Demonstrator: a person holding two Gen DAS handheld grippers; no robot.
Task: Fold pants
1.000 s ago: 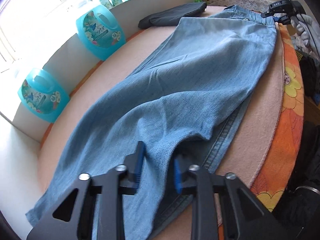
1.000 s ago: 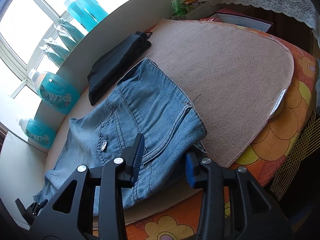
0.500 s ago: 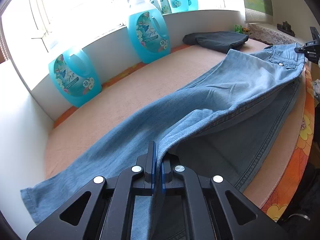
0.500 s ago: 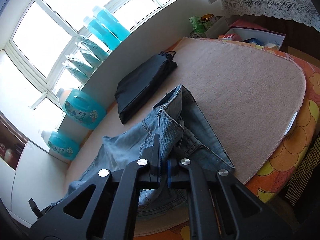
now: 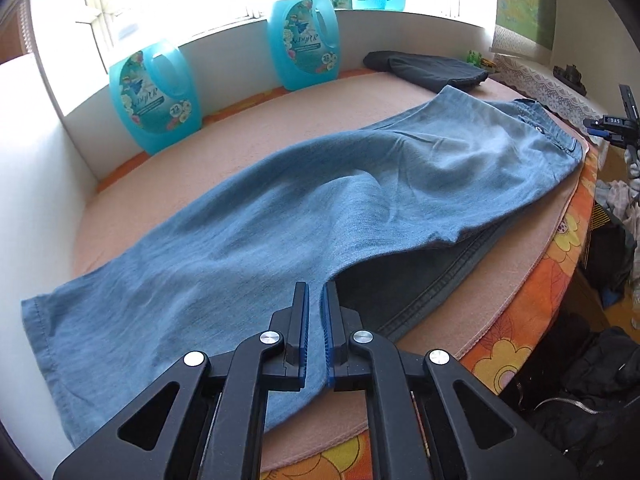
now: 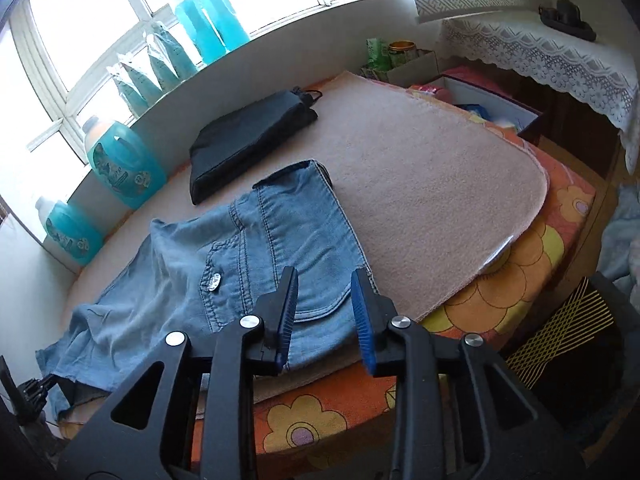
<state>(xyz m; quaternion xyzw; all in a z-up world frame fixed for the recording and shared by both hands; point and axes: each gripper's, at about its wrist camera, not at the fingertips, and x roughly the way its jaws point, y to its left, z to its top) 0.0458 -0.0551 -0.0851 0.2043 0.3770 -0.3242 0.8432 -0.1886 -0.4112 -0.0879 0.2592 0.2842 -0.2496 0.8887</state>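
Left gripper (image 5: pixel 315 286) pinches the jeans (image 5: pixel 304 216) leg edge, right gripper (image 6: pixel 325 274) jaws opening and empty above the waistband; soft, limp denim, best taken by hems.

One pair of jeans (image 5: pixel 320 208) is lying by one folded black garment (image 6: pixel 248 140). Two big blue jugs (image 5: pixel 158 96) are standing at ten o'clock, with two tall blue bottles (image 6: pixel 212 20) showing at twelve.

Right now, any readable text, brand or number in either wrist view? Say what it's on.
"72": round badge on the near detergent bottle, left wrist view.
"72": same badge on the second detergent bottle.
"DAS": small plate on the right gripper, seen at the frame edge.
Script brand name on both bottle labels: too stylised and blurred to read.
Metal tag on the jeans: too small to read.
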